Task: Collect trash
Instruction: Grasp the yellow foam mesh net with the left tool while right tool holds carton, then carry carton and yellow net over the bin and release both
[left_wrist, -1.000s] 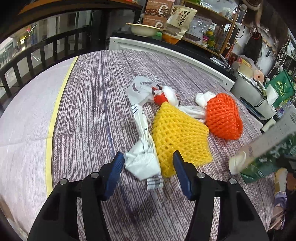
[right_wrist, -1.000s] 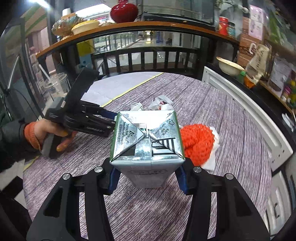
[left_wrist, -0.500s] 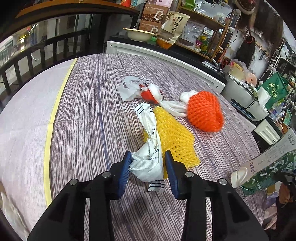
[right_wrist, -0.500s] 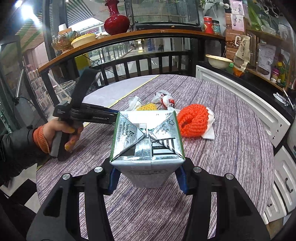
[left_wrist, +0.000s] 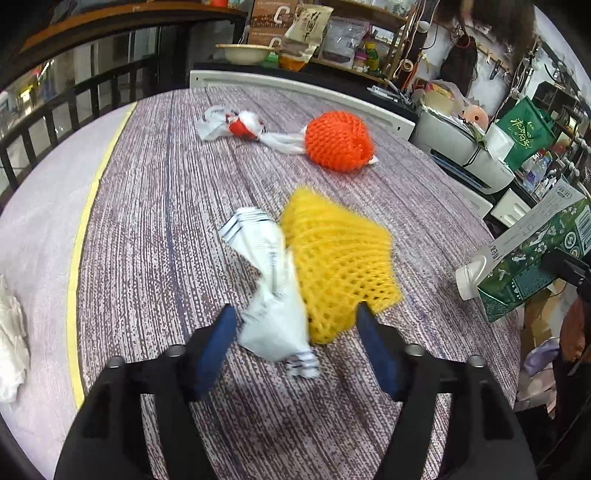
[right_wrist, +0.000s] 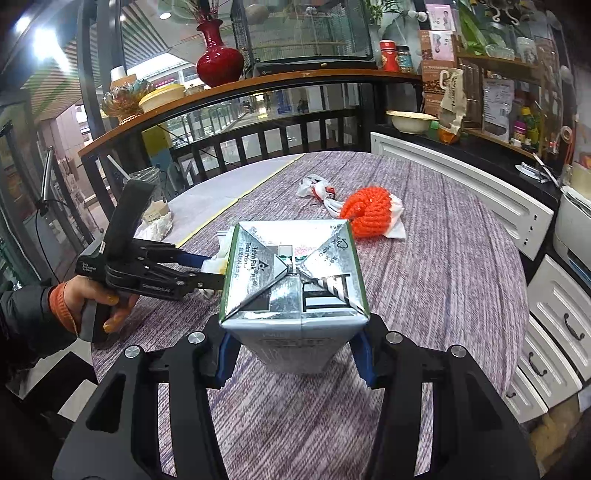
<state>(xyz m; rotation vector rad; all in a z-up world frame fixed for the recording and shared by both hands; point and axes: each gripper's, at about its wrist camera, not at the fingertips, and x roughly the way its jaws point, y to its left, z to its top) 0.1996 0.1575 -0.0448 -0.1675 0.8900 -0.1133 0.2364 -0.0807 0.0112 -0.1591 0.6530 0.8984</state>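
My left gripper (left_wrist: 295, 338) is open, its blue pads on either side of a crumpled white wrapper (left_wrist: 271, 314) and a yellow foam net (left_wrist: 338, 258), both blurred just above the table. My right gripper (right_wrist: 295, 350) is shut on a green and white milk carton (right_wrist: 293, 280), held above the table; the carton also shows at the right of the left wrist view (left_wrist: 532, 266). An orange foam net (left_wrist: 338, 140) and a white and red plastic bag (left_wrist: 236, 123) lie farther back on the table (left_wrist: 147, 221).
A white crumpled bag (left_wrist: 11, 332) lies at the table's left edge. A white cabinet (right_wrist: 461, 184) and cluttered shelves (left_wrist: 332, 33) stand behind the table. A black railing (right_wrist: 258, 136) runs along the far side.
My left gripper was shut on the white wrapper half a second ago and has opened wide. The wrapper and yellow net now look blurred, in motion. The right gripper has kept hold of the carton.
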